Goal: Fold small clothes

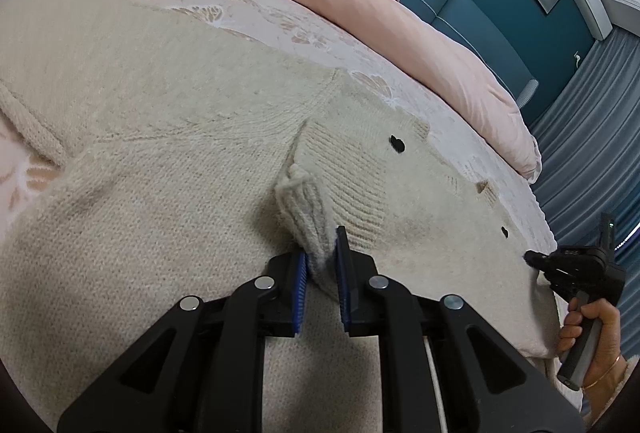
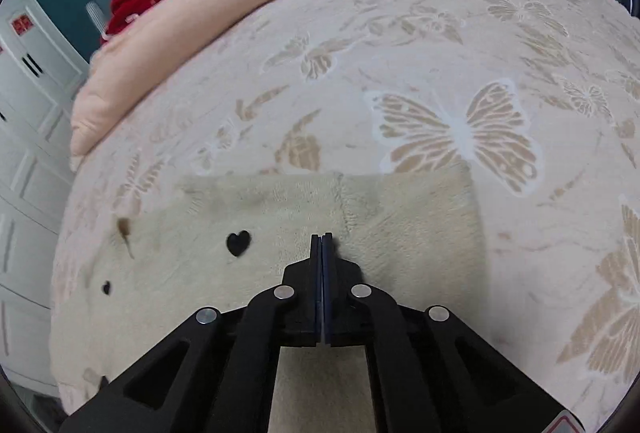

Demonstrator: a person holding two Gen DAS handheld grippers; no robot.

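A cream knitted sweater [image 1: 168, 137] lies spread flat on the bed [image 2: 440, 33], over its butterfly-patterned blanket. The left claw [image 1: 322, 257] is clenched on a bunched ribbed fold of the knit near the middle of the sweater. Further right, the right claw [image 2: 321, 239] is clamped tight with nothing between its pads, hovering over the sweater near a black heart button [image 2: 238, 243].

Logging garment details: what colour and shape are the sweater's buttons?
Black, heart-shaped buttons on the cream sweater; clearest in the right wrist view.
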